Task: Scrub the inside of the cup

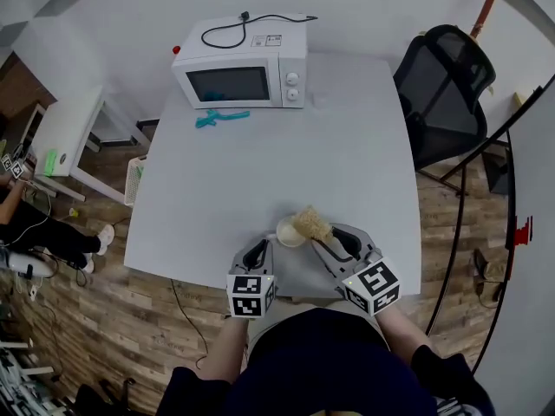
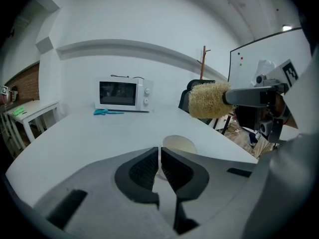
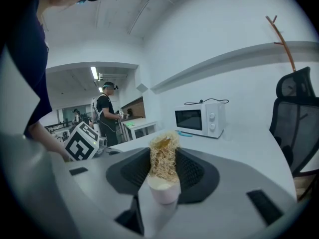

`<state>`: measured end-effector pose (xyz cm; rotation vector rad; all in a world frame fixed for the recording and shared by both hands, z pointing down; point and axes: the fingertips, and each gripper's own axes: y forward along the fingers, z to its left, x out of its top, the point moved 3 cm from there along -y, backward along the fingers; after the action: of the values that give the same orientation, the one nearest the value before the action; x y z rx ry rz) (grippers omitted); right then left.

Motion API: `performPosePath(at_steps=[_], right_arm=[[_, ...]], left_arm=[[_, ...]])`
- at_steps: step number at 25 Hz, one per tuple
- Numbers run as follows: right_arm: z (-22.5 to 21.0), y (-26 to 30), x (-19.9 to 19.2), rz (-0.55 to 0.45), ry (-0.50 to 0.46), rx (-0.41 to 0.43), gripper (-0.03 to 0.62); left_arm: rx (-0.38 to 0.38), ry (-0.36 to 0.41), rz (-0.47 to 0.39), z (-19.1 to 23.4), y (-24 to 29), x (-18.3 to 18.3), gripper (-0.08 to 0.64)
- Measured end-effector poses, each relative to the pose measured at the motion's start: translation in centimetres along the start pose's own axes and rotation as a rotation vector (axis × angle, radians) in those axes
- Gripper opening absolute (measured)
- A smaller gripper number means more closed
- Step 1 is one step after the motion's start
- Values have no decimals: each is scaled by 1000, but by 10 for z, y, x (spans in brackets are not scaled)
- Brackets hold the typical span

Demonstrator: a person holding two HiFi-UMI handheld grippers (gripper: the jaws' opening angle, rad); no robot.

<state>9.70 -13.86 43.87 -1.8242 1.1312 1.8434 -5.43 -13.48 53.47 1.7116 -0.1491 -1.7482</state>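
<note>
1. Nearest is the left hand-held gripper (image 2: 159,158), its jaws shut tight on the near wall of the white cup (image 2: 179,144).
2. The cup is by the near edge of the white tabletop (image 1: 243,172), with its mouth facing up.
3. The right hand-held gripper (image 3: 164,168) pinches the brush (image 3: 163,156) by its white handle.
4. The brush's fuzzy head hangs just above the cup, a bit to its right.

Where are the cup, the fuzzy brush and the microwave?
cup (image 1: 285,234): head view, on its pale open inside.
brush (image 2: 208,100): left gripper view, on its bristly head.
microwave (image 1: 232,83): head view, on its dark door window.
</note>
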Motion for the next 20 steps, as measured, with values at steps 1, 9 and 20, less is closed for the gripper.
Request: performPosePath(at_steps=[1, 9, 20], right_arm=[[-2, 1, 0, 3, -3, 9, 158], [-9, 3, -1, 7, -22, 71, 158], [-18, 12, -3, 19, -11, 70, 159]], left_arm=[[12, -1, 5, 1, 2, -3, 20], [107, 3, 55, 8, 19, -27, 21], [104, 5, 126, 12, 45, -51, 150]])
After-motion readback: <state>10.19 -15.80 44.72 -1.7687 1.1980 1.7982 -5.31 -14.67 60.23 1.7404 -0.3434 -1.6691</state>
